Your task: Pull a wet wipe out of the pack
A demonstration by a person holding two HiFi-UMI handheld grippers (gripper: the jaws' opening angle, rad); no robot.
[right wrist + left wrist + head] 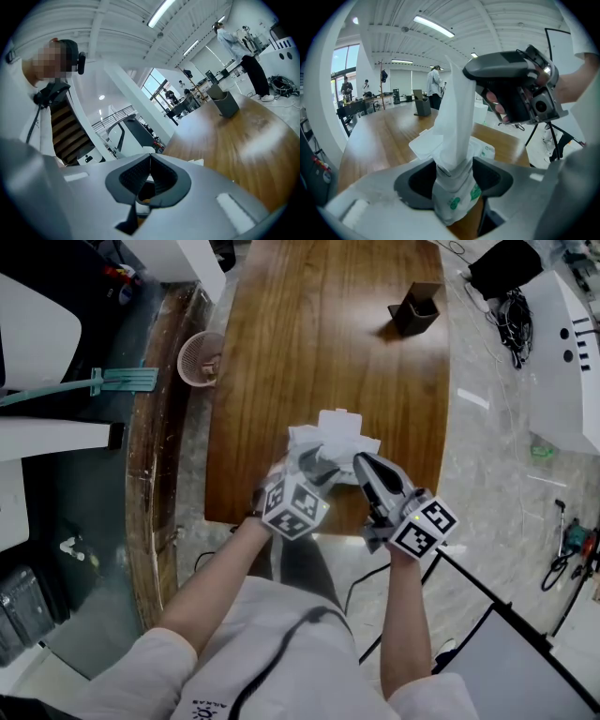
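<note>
Trailing from pack (455, 199) (clamped): wipe (453, 110).

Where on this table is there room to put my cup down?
The table is bare between the pack and the dark box, and along its far left. The near edge is crowded: left gripper, right gripper, wipe.

My left gripper (453, 180) pinches the near end of the wet wipe pack (457, 204) over the wooden table (384, 140). A wet wipe (454, 122) stretches up out of the pack, its top at the tip of my right gripper (515, 89), upper right
</note>
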